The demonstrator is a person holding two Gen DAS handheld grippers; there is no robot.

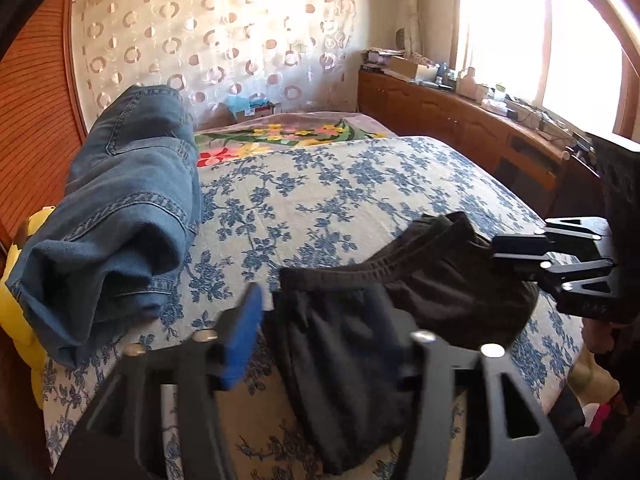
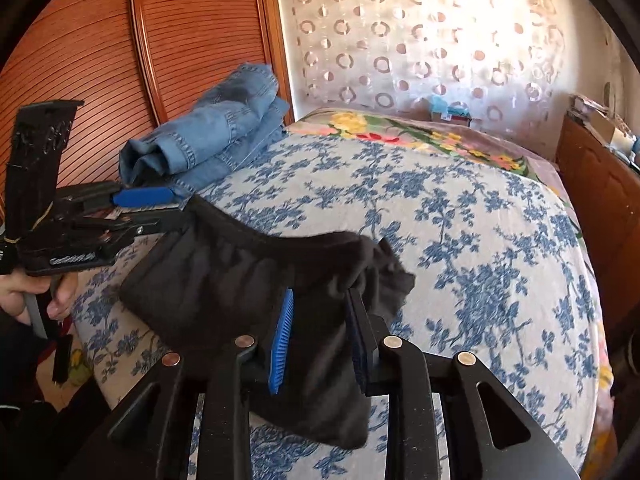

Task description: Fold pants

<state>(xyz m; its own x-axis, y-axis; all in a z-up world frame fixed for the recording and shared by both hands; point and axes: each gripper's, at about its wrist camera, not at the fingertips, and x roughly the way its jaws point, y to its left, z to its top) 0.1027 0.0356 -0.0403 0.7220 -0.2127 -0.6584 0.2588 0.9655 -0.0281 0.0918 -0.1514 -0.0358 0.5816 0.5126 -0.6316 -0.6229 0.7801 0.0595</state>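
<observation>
Black pants (image 1: 440,288) (image 2: 208,280) lie bunched on the blue-flowered bedspread (image 1: 360,184) (image 2: 480,220), with the elastic waistband facing away from me. My left gripper (image 1: 320,300) (image 2: 168,212) stands open at one end of the waistband. Its blue pad (image 1: 244,336) is clear of the cloth, and the black fabric lies between its fingers. At the other end, my right gripper (image 2: 320,294) (image 1: 496,252) has its jaws a little apart, with cloth in the gap and no visible pinch.
Folded blue jeans (image 1: 132,184) (image 2: 212,132) are piled at the bed's left edge, against the wooden slatted wardrobe (image 2: 100,60). Something yellow (image 1: 16,312) sits under them. A cluttered wooden sideboard (image 1: 460,120) runs along the right. A hand (image 2: 24,292) holds the left tool.
</observation>
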